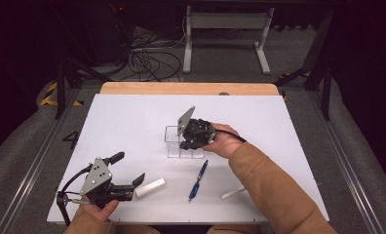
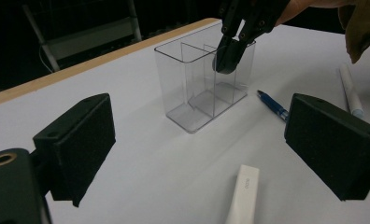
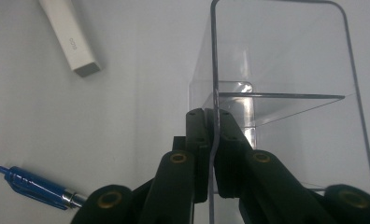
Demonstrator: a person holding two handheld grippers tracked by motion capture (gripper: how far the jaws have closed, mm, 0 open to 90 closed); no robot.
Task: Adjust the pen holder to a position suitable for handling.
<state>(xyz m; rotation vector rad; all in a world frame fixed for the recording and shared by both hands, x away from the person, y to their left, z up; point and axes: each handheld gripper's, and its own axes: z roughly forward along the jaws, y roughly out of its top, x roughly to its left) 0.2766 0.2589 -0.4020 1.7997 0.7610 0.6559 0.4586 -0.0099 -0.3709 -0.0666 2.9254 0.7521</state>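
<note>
Table [image 1: 132,117] brightly, evenly lit; surroundings dark; soft shadows; gripper views slightly blurred, near jaws out of focus.

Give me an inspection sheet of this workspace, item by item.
Surface: white tabletop with a wooden far edge.
Job's things: clear plastic divided organiser box, upright, compartments bare.
Clutter: blue ballpoint pen, white rectangular eraser, white marker, all lying flat.
Grippers: right hand-held gripper clamped on the box's wall; left hand-held gripper open, near the eraser.
Cables: black leads trail from both grippers; a tangle on the floor beyond.
Surroundings: white frame legs, dark room.
</note>
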